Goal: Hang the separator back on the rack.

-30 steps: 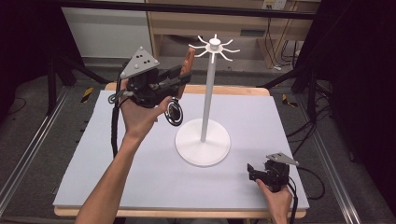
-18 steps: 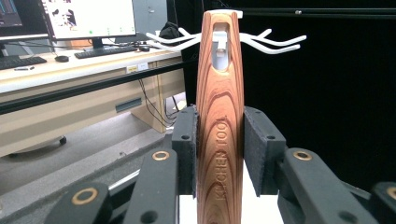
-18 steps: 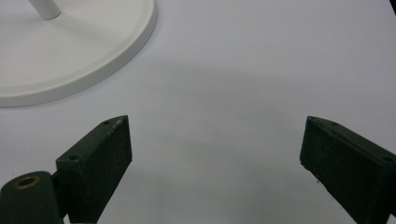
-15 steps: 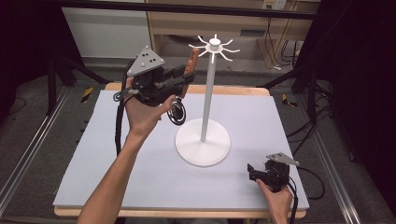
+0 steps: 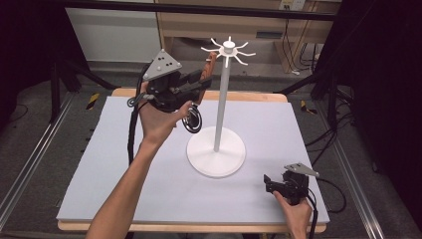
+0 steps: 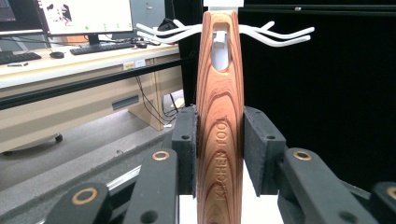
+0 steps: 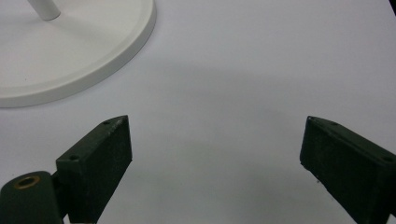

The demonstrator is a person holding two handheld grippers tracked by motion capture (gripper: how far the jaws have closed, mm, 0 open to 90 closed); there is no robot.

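My left gripper (image 5: 200, 83) is raised at the back left and shut on a wooden-handled kitchen tool (image 5: 210, 64). The handle points up toward the hooks (image 5: 228, 48) of a white stand (image 5: 216, 152). In the left gripper view the pads (image 6: 186, 137) clamp the handle (image 6: 219, 140), and a white hook tip (image 6: 217, 38) shows through the handle's hanging hole. The tool's dark metal end (image 5: 193, 121) hangs below the hand. My right gripper (image 5: 268, 183) rests on the table at the front right. Its jaws (image 7: 215, 158) are open with nothing between them.
The stand's round base (image 7: 70, 51) sits mid-table, to the left of and beyond the right gripper. The pale mat (image 5: 278, 129) covers the table. A wooden bench and cables lie behind the table's far edge.
My left hand has carried the wooden handle a little to the right, closer to the stand's hooks. The right gripper has stayed where it was.
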